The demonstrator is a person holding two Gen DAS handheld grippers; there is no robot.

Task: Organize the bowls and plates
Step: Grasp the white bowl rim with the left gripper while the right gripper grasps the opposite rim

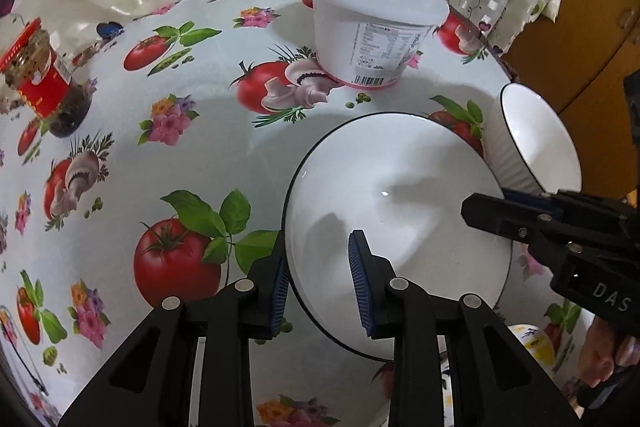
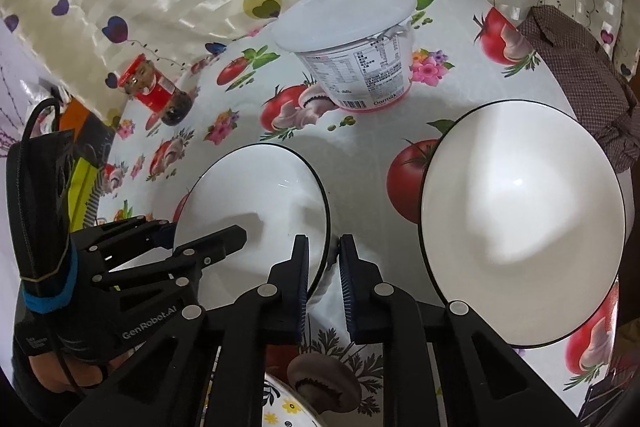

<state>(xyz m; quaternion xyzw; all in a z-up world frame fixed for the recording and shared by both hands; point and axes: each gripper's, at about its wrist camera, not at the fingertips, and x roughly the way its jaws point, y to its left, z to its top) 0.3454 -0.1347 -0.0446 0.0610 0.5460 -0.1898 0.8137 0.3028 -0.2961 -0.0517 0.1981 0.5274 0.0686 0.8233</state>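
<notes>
A white bowl with a black rim [image 1: 400, 211] stands in front of my left gripper [image 1: 320, 283], whose jaws are apart and straddle its near-left rim without closing on it. The same bowl shows in the right wrist view [image 2: 260, 187], where my right gripper [image 2: 324, 283] has its jaws narrowly apart around the bowl's right rim. The left gripper appears there too [image 2: 188, 247]. A second white black-rimmed bowl [image 2: 520, 227] stands to the right; in the left wrist view it [image 1: 532, 143] sits behind the right gripper [image 1: 516, 219].
A white lidded tub [image 1: 372, 27] stands behind the bowls on the tomato-print tablecloth [image 1: 180, 155]. A red-labelled jar [image 1: 44, 79] is at the far left. A floral dish [image 2: 288, 407] peeks in below. A brown checked cloth [image 2: 580, 75] lies at the right edge. Curtains hang behind.
</notes>
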